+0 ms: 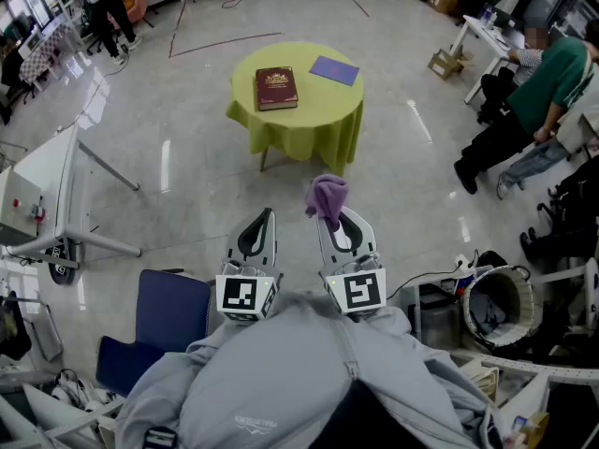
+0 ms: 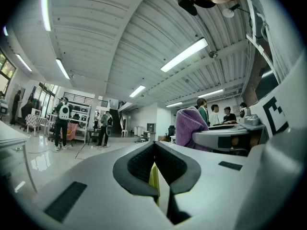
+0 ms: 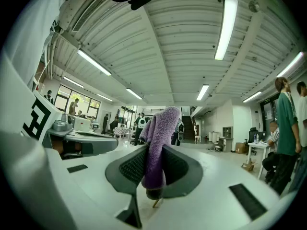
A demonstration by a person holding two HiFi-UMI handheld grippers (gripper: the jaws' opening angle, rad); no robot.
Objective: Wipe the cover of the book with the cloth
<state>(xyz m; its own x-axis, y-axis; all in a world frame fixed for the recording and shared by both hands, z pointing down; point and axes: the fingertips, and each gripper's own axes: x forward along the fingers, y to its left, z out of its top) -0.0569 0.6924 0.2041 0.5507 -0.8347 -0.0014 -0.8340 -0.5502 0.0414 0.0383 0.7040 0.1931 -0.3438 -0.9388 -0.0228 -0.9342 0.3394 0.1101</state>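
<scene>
A dark red book [image 1: 276, 88] lies flat on a round table with a yellow-green cloth [image 1: 309, 120], far ahead of me. My right gripper [image 1: 332, 215] is shut on a purple cloth [image 1: 327, 197], which sticks up from between its jaws [image 3: 156, 147]. My left gripper [image 1: 265, 219] is shut with nothing in it; its jaws meet in the left gripper view [image 2: 154, 152]. Both grippers are held close to my body, well short of the table. From the left gripper view the purple cloth [image 2: 188, 123] shows at the right.
A blue sheet [image 1: 334, 70] lies on the table beside the book. A blue chair [image 1: 159, 330] stands at my left, a white table [image 1: 51, 190] further left. People sit and stand at the right [image 1: 533, 92]. A basket [image 1: 505, 307] and clutter sit at the lower right.
</scene>
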